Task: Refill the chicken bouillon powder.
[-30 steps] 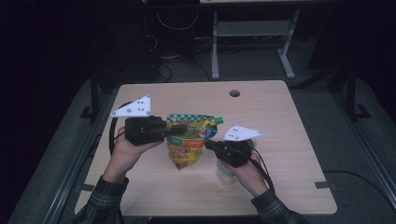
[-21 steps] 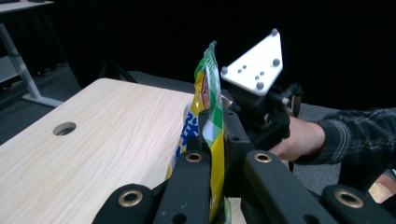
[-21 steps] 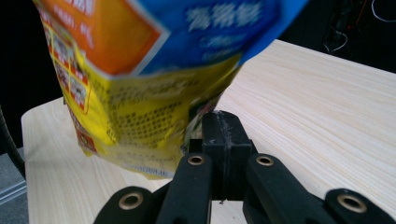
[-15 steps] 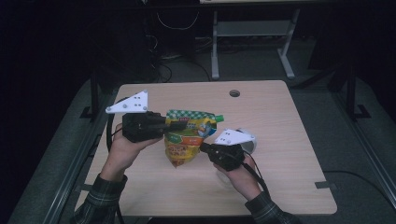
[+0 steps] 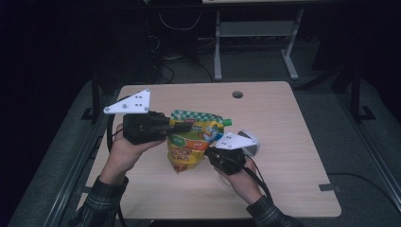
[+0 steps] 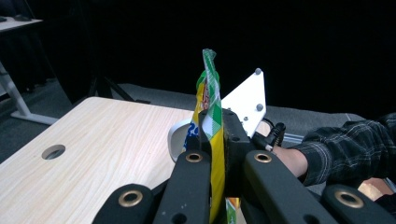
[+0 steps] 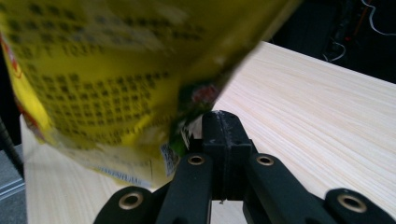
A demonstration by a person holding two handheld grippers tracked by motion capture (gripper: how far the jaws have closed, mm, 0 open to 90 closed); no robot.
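Note:
A yellow and green snack bag (image 5: 189, 146) hangs above the wooden table (image 5: 283, 123), just left of its middle. My left gripper (image 5: 182, 127) comes in from the left and is shut on the bag's green checked top edge (image 6: 208, 88), which stands upright between the jaws. My right gripper (image 5: 210, 152) is at the bag's lower right side. In the right gripper view its jaws (image 7: 219, 121) are closed with the bag's lower corner (image 7: 187, 126) at their tip, and the bag's printed face (image 7: 116, 60) fills the upper left.
A white round object (image 5: 249, 143), like a small bowl, sits on the table just behind the right gripper; its rim (image 6: 175, 140) also appears past the bag. A cable hole (image 5: 237, 94) lies near the far edge. Table legs and cables stand beyond the table.
The left gripper has risen a little with the bag's top edge. The right gripper has shifted slightly left, staying at the bag's lower corner.

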